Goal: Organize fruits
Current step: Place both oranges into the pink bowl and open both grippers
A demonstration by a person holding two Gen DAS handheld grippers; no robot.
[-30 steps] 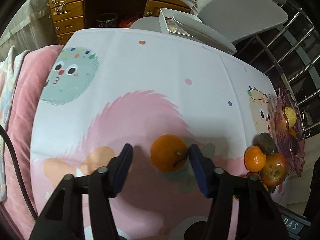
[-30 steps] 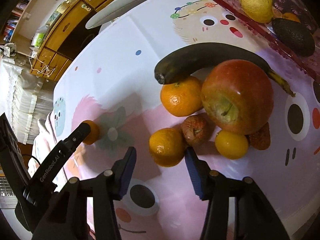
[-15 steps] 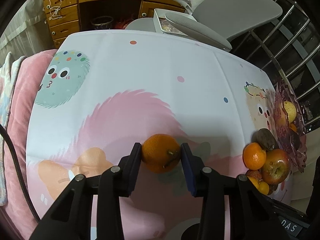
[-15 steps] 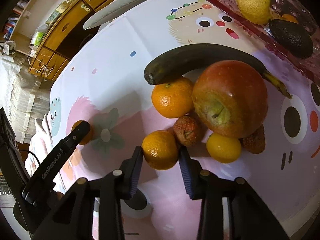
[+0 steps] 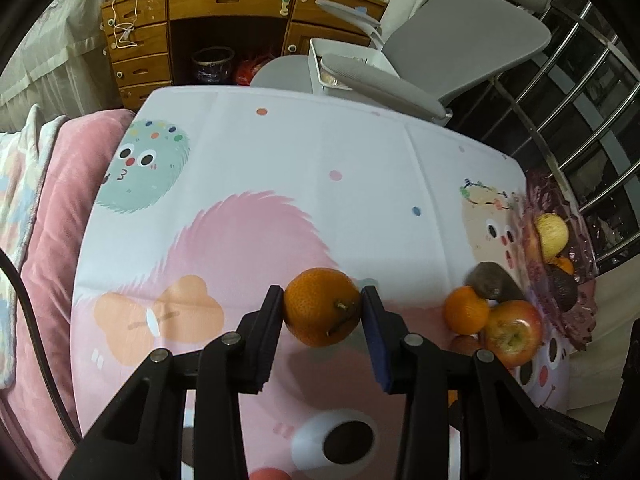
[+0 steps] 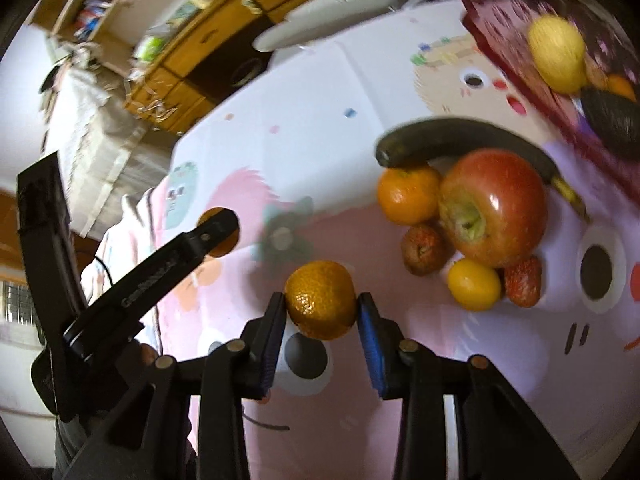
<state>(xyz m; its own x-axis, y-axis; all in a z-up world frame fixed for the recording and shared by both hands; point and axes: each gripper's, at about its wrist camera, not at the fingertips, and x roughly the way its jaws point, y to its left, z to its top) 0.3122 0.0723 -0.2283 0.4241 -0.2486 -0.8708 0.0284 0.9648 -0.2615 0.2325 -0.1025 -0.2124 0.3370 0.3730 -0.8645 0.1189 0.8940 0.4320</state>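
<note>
My left gripper (image 5: 322,306) is shut on an orange (image 5: 322,306) and holds it above the cartoon tablecloth (image 5: 280,184). My right gripper (image 6: 321,300) is shut on a second orange (image 6: 321,300), lifted clear of the fruit pile. That pile holds a red apple (image 6: 494,208), a mandarin (image 6: 408,194), a dark banana (image 6: 452,140), a small yellow citrus (image 6: 474,284) and lychees (image 6: 424,248). A purple tray (image 6: 520,68) at the right edge carries a yellow pear (image 6: 558,58) and an avocado (image 6: 612,116). The left gripper also shows in the right wrist view (image 6: 218,232).
A grey office chair (image 5: 440,52) and a wooden desk (image 5: 200,28) stand beyond the table's far edge. A pink cushion (image 5: 52,216) lies along the left edge. A metal railing (image 5: 580,120) runs at the right.
Both grippers closed on their oranges and lifted them off the cloth. The right one pulled its orange away from the pile, toward the left.
</note>
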